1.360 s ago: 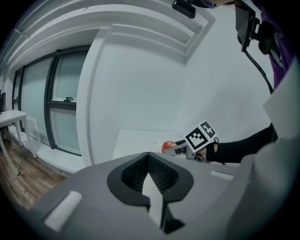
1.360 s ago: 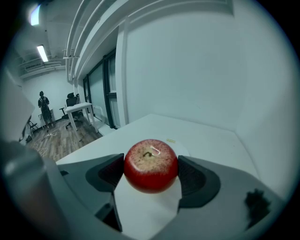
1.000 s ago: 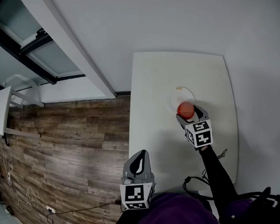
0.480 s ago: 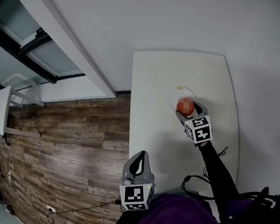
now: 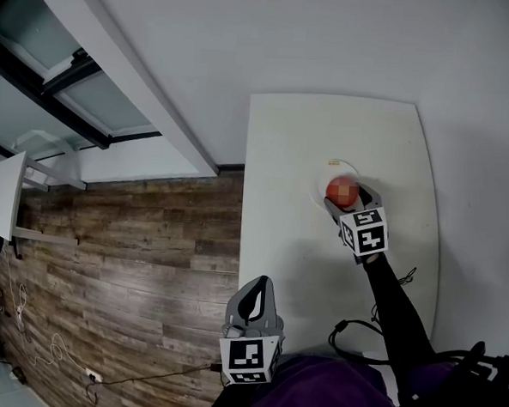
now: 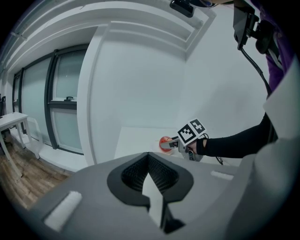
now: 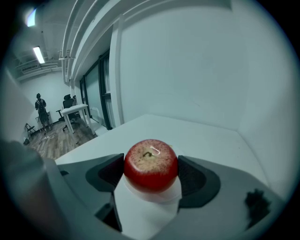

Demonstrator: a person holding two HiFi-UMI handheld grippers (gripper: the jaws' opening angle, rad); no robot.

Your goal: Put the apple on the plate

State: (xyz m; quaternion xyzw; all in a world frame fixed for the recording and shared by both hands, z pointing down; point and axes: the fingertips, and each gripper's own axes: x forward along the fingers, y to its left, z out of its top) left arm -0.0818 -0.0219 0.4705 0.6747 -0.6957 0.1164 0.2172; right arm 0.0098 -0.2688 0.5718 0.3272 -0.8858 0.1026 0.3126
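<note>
A red apple (image 5: 342,192) sits between the jaws of my right gripper (image 5: 347,200), which is shut on it with both pads against its sides. It is over the small white plate (image 5: 327,171) at the middle of the white table (image 5: 288,149). In the right gripper view the apple (image 7: 150,164), stem up, fills the gap in the right gripper (image 7: 150,172), and the plate (image 7: 151,198) shows right beneath it. My left gripper (image 5: 255,286) hangs shut off the table's near left corner, holding nothing. From the left gripper (image 6: 149,158) view, the apple (image 6: 164,142) is far ahead.
A black cable (image 5: 356,331) lies on the table's near right part. Wooden floor (image 5: 123,250) runs along the table's left side, with a white desk (image 5: 1,198) at the far left. A person (image 7: 41,107) stands far off near chairs and a desk.
My right gripper has carried the apple a little farther from me, more fully over the plate. The left gripper has stayed still.
</note>
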